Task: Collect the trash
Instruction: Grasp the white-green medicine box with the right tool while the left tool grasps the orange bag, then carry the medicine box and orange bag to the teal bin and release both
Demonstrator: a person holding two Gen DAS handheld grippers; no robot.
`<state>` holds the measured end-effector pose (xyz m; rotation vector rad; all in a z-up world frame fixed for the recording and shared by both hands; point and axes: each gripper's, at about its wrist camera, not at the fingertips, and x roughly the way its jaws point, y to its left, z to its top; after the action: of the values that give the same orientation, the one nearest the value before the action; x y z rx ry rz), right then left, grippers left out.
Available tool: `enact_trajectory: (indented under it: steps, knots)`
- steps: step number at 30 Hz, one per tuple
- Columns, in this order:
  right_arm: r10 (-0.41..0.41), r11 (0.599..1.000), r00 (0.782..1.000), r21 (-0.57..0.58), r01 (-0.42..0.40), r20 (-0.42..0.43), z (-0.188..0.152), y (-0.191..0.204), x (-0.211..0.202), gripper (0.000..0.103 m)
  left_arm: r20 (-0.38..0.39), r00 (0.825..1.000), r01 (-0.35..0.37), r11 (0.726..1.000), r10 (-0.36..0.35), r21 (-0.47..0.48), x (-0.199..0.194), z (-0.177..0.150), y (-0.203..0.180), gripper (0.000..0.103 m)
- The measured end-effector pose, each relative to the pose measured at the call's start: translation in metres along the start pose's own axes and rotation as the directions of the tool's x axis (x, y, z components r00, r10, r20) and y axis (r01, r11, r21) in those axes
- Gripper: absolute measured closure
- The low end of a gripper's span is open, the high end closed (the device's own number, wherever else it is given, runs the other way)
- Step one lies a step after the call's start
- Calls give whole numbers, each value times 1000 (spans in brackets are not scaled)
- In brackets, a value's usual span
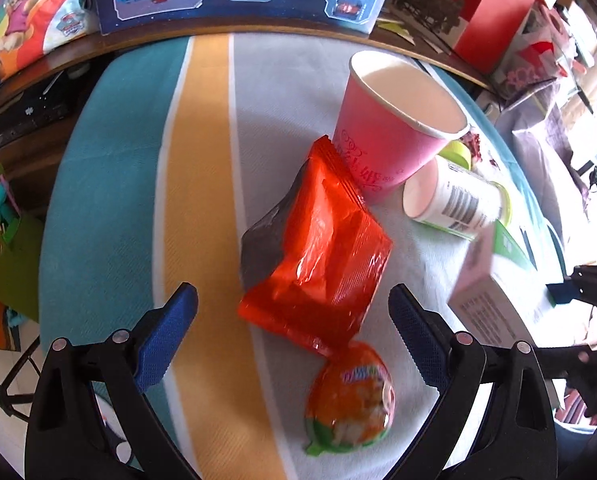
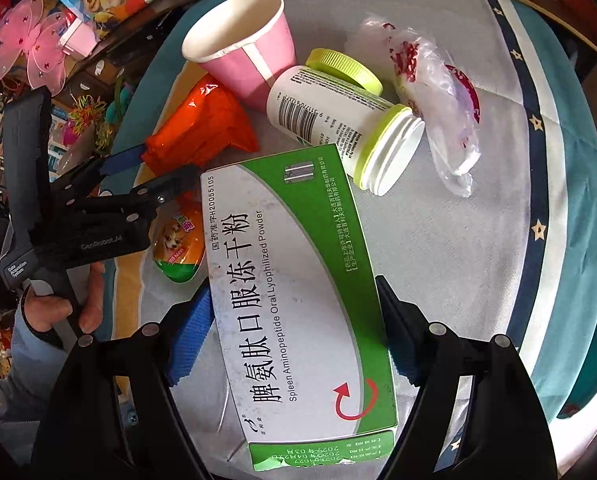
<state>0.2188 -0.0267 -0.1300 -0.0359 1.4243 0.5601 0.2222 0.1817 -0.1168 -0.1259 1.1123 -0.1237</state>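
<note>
Right tongs (image 2: 294, 344) clenched across medicine box (image 2: 298, 300), pads on its long edges; thin card, light, crushable, so squeeze gently. Left tongs (image 1: 292, 320) spread wide, empty, over orange wrapper (image 1: 318, 256) on worktop (image 1: 202, 200): limp, slippery film, pinch crimped edge.

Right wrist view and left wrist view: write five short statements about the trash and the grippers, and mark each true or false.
1. The right gripper has its fingers on both sides of the medicine box. True.
2. The pink paper cup lies flat on its side. False: it stands tilted with its mouth up.
3. The white bottle lies on its side, uncapped. True; the green cap sits behind it.
4. The left gripper is shut on the orange wrapper. False: its jaws stand open around it.
5. The egg-shaped candy is inside the cup. False: it lies on the cloth.
</note>
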Motion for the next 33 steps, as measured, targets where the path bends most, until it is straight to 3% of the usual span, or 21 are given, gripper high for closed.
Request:
enact_trajectory:
  steps: [4,9,11,22,33]
  knots:
    - [5,1000,1000,11,-5,10,-8,-6,-4,29,-7,1000,-20,1000,20,19,9,4,-5,7]
    - [7,999,999,32,-8,36,-15,-11,-10,29,22,1000,-19,1000,19,21,2,1,-12,52]
    - [8,999,999,39,-10,45,-17,-14,-12,29,35,999,-23,1000,23,5,-5,1,-12,59]
    - [39,994,995,99,-48,92,-38,-40,-40,29,70,997,-12,1000,12,-1,-49,-21,-36,61]
    - [72,978,978,176,-108,196,-63,-77,-72,29,105,994,19,996,-28,90,-86,-34,-93,61]
